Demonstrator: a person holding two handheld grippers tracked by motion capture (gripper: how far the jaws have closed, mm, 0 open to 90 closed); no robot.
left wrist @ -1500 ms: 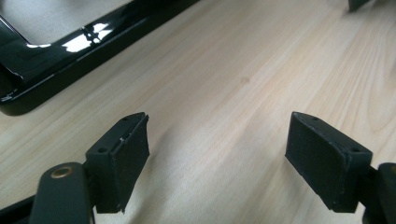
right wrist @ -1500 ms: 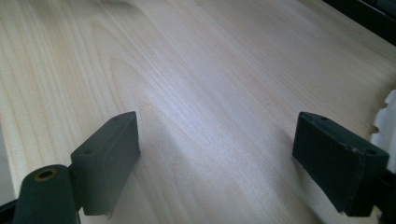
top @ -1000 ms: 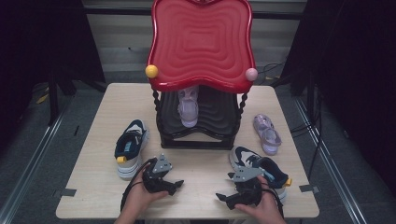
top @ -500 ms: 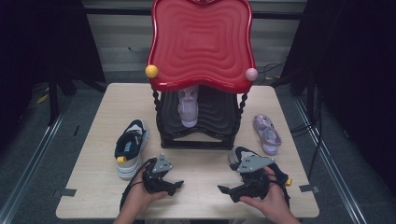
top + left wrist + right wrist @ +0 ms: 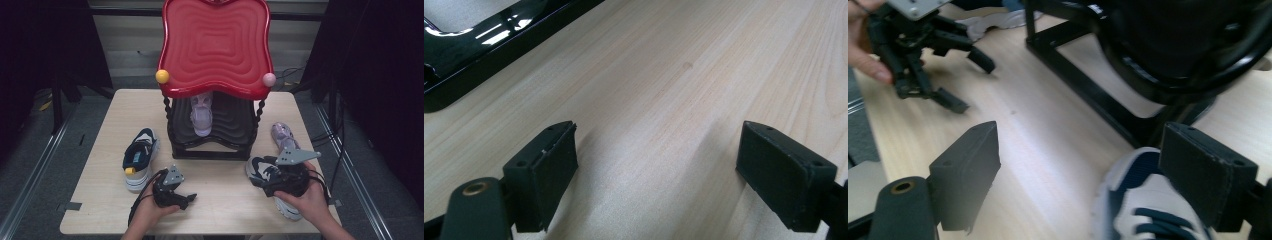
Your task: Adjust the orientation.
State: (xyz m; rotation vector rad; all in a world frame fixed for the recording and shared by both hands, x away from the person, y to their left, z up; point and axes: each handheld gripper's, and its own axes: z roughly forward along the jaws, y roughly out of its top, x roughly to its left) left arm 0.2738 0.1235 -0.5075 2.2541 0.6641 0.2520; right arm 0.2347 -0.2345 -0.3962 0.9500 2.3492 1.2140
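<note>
left hand-held gripper point(image 5: 186, 199): low on counter point(image 5: 225, 200), jaws wide apart, nothing between, bare wood under them
right hand-held gripper point(image 5: 257, 176): jaws apart, over toe of right sneaker, not gripping it
right sneaker point(image 5: 287, 207): navy/white, front right of counter, just below the gripper, partly hidden by hand
left sneaker point(image 5: 138, 157): navy/white, left of rack, well apart from both grippers
rack point(image 5: 215, 80): red top, black frame, counter centre
lilac shoes: one inside rack point(image 5: 201, 114), one right of it point(image 5: 284, 136)
</note>
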